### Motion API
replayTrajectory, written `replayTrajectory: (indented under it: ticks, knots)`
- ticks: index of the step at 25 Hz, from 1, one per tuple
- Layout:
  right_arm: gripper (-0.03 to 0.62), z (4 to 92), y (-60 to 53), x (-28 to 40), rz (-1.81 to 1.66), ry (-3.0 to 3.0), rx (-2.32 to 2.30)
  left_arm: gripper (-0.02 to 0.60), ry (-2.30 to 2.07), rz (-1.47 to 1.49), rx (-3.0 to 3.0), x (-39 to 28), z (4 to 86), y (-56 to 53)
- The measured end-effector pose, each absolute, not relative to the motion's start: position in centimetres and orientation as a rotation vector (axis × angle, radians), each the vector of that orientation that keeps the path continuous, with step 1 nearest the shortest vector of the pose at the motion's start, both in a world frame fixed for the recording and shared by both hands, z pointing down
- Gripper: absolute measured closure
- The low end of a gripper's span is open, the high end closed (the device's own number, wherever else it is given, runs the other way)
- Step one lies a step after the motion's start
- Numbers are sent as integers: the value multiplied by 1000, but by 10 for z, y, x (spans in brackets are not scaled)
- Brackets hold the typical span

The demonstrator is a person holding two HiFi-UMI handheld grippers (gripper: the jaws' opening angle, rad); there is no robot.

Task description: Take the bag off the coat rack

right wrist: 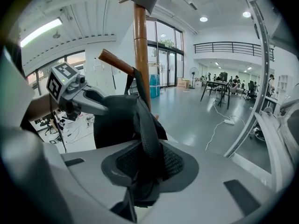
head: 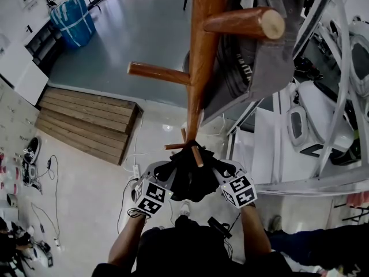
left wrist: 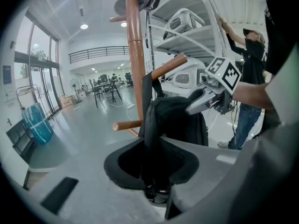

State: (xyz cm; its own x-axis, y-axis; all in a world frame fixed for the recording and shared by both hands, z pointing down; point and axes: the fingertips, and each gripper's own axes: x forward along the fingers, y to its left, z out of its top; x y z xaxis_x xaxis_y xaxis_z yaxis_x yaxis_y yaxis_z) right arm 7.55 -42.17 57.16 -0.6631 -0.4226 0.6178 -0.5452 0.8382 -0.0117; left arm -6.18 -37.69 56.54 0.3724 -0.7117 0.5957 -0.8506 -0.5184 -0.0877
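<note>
The left gripper (left wrist: 155, 174) is pinching a strap of the black bag (left wrist: 175, 120), the right gripper (right wrist: 145, 171) its mesh strap; the bag is hanging on a low peg (head: 198, 156) at 6 o'clock of the coat rack (head: 202, 56), with lift-off remaining. Showing: one black bag, one grey bag (head: 271, 62) at 1 o'clock, four pegs, two grippers

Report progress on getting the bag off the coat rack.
Done: the left gripper and right gripper are at the black bag. In hand: each is clamped on part of it. Left: the bag hangs on a low peg of the coat rack; it must be lifted clear.
</note>
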Motion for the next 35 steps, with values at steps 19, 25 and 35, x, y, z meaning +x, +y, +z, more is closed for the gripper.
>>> replayTrajectory:
  ticks: [19, 25, 35]
  knots:
    - [522, 552, -394, 80, 242, -2408, 739, 505, -1385, 825, 2442, -54, 549, -353]
    - [522, 543, -384, 81, 229, -2414, 761, 506, -1388, 817, 2466, -54, 539, -344]
    - [523, 532, -365, 86, 220, -2413, 798, 506, -1373, 804, 2507, -48, 528, -329]
